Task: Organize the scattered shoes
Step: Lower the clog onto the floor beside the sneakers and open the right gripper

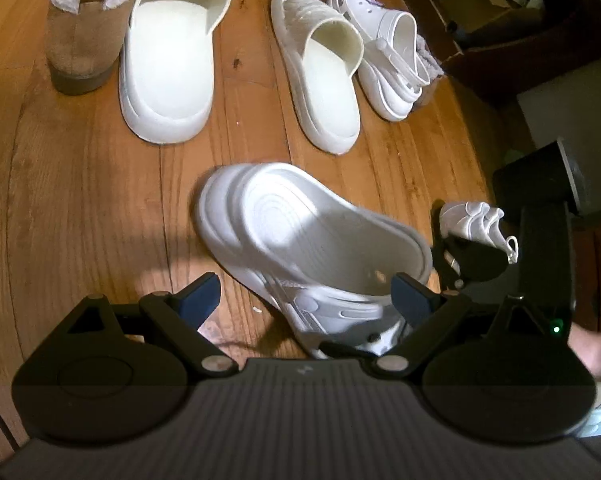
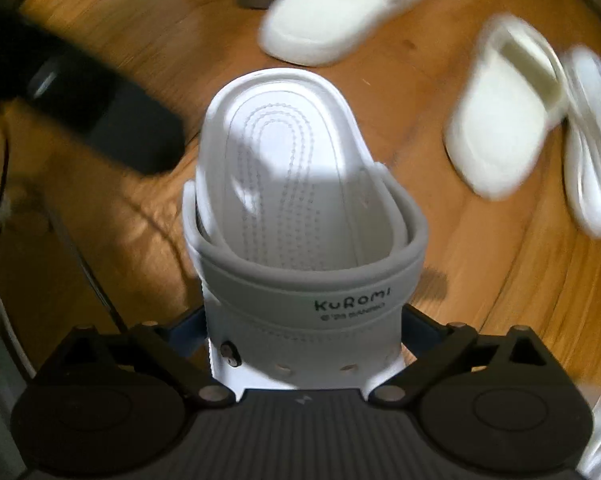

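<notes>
white clog (image 2: 300, 200) | "Kuromi" strap | R hand-held gripper (image 2: 300, 332) released, straddling toe

In the right wrist view motion blur smears the two cream slides (image 2: 340, 12) and the white clog (image 2: 588, 152) at the right edge. The near clog (image 2: 300, 208) hides its own toe behind the tongs' body, so pad contact cannot be told. In the left wrist view the tan boot (image 1: 80, 40) is cut off at the top, and the dark boxes (image 1: 500, 20) are too dim to read.
</notes>
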The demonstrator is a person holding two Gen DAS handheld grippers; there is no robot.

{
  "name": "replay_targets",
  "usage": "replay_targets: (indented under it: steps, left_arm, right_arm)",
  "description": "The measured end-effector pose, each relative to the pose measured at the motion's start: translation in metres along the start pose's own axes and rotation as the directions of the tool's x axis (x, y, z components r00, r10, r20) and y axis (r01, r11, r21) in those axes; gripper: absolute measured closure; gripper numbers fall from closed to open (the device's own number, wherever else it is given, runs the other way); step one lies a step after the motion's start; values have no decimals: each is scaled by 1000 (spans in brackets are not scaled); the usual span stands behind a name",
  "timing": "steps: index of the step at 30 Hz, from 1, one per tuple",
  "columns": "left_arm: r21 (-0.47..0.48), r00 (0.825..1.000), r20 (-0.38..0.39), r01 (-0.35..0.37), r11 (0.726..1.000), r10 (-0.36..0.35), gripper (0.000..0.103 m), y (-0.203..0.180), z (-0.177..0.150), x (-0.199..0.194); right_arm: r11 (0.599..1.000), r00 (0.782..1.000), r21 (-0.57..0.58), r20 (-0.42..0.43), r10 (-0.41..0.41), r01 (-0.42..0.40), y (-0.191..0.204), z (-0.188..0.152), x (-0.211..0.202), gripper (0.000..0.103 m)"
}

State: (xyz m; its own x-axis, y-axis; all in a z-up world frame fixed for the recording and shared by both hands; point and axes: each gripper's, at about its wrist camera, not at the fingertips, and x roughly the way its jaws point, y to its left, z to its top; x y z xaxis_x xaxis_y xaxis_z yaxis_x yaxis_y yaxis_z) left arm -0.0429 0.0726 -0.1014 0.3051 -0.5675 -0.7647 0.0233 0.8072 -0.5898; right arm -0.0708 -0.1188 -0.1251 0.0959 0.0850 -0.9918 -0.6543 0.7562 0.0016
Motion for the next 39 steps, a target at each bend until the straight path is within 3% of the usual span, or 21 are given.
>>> replay_targets:
  steps: [3, 5, 9, 12, 14, 19, 27, 30, 32, 33, 36, 39]
  left_arm:
    - [13, 1000, 9, -19, 1000, 19, 10, -1, 1, -3]
    - [9, 1000, 7, -18, 1000, 18, 10, -1, 1, -4]
    - [12, 1000, 0, -27, 1000, 27, 10, -3, 0, -5]
    - [12, 1000, -1, -24, 1000, 24, 10, -5, -2, -6]
    - [16, 1000, -3, -26, 1000, 26, 10, -7, -3, -7]
    - [34, 1000, -6, -27, 999, 27, 10, -16, -6, -10]
    - [90, 999, -22, -43, 995, 45, 10, -39, -12, -7]
    - [138, 998, -18, -61, 989, 64, 10, -56, -9, -4]
    - [174, 997, -12, -69, 982, 73, 10, -69, -5, -1]
    - [183, 997, -9, -72, 981, 75, 10, -73, -2, 0]
    - [187, 997, 9, -77, 979, 76, 10, -86, 13, 3]
    - [233, 994, 37, -107, 967, 102, 10, -109, 42, 6]
  right_arm:
    - [975, 999, 222, -38, 38, -28, -3, 0, -9, 4]
    - [920, 994, 386, -40, 97, -74, -11, 0, -13, 4]
    - [831, 975, 524, -4, 222, -187, -20, -8, -12, 4]
    - [841, 969, 488, 38, 246, -233, -10, -12, -25, 4]
    - [865, 974, 450, 72, 215, -225, -5, -15, -41, 4]
    - [862, 973, 453, 117, 197, -229, -11, -23, -62, 4]
    - [865, 977, 456, 109, 181, -211, -22, -30, -75, 4]
    - [846, 980, 493, 105, 171, -201, -32, -40, -80, 18]
    - [813, 972, 534, 150, 182, -234, -46, -50, -88, 23]
    - [772, 959, 572, 209, 189, -277, -62, -59, -96, 29]
    - [771, 958, 577, 244, 153, -271, -79, -59, -107, 42]
    - [808, 950, 542, 307, 65, -231, -93, -51, -127, 44]
